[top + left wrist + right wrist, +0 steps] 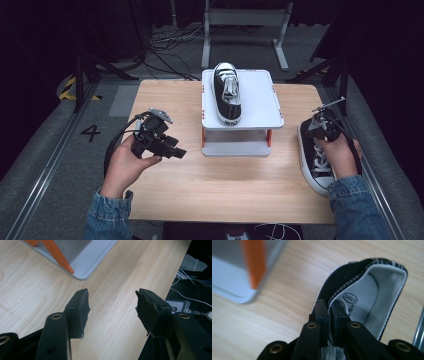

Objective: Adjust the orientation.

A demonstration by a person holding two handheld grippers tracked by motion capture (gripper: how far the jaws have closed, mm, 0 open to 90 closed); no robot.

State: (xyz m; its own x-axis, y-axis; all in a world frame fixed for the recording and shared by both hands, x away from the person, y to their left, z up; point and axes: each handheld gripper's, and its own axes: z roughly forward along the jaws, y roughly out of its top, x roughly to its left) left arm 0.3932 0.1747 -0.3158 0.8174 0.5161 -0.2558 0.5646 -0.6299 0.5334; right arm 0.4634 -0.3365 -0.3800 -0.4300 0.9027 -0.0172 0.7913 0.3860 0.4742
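One black canvas sneaker [227, 93] with white laces stands on the top shelf of a white two-level rack [260, 100], toe pointing away. Its mate, a second black sneaker [315, 157], lies at the table's right edge. My right gripper [320, 127] is shut on that sneaker's collar wall [342, 293], one jaw outside and one inside the opening. My left gripper [179, 153] hovers over the table left of the rack, wide open with nothing between its fingers [80, 307].
The rack has orange posts [269, 137] and a lower shelf [235, 148] facing me. The wooden table [200, 185] spreads between the two hands. Cables and a metal stand [245, 20] sit on the floor beyond the table.
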